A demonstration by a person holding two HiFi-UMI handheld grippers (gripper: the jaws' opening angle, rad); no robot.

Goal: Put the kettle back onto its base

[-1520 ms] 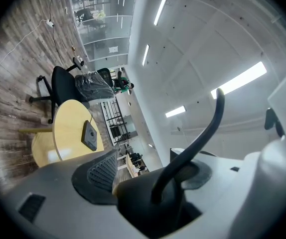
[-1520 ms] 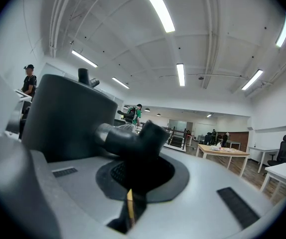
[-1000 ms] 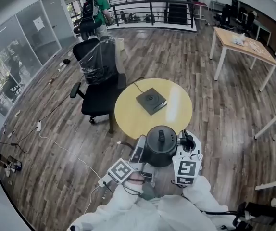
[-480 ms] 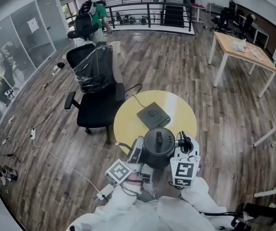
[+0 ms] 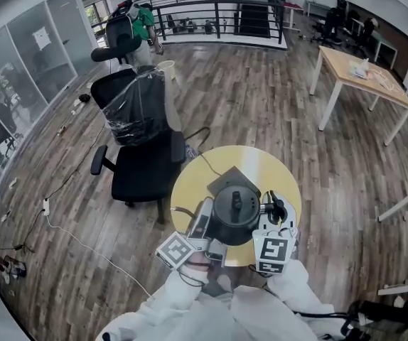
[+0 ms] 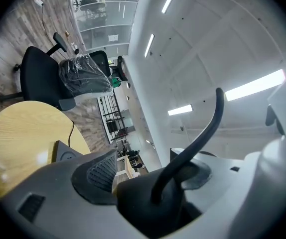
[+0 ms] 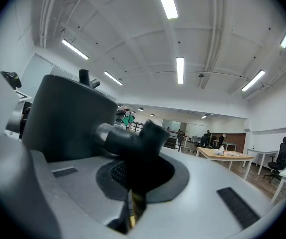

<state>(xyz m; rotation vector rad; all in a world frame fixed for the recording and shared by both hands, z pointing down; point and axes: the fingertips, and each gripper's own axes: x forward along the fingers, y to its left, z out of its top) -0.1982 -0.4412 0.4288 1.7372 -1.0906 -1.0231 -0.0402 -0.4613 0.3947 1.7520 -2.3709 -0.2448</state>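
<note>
free: right part of tabletop [image 5: 274,176] bare, floor [image 5: 275,105] beyond open | blocked: base [image 5: 227,181] mid-frame, kettle [image 5: 236,215] over lower edge, cable [image 5: 204,158] upper left, chair [image 5: 140,155] just beside left edge

White sleeves [image 5: 183,310] — left gripper [image 5: 207,215], right gripper [image 5: 276,210] grey w/ b&w marker cubes [image 5: 176,251].

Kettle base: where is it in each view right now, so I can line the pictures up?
Head view: the base is at centre, on the yellow table, its near part hidden behind the kettle.
Left gripper view: lower left, on the table.
Right gripper view: not in it.
Shared landmark: the person in the green top, far across the room.
</note>
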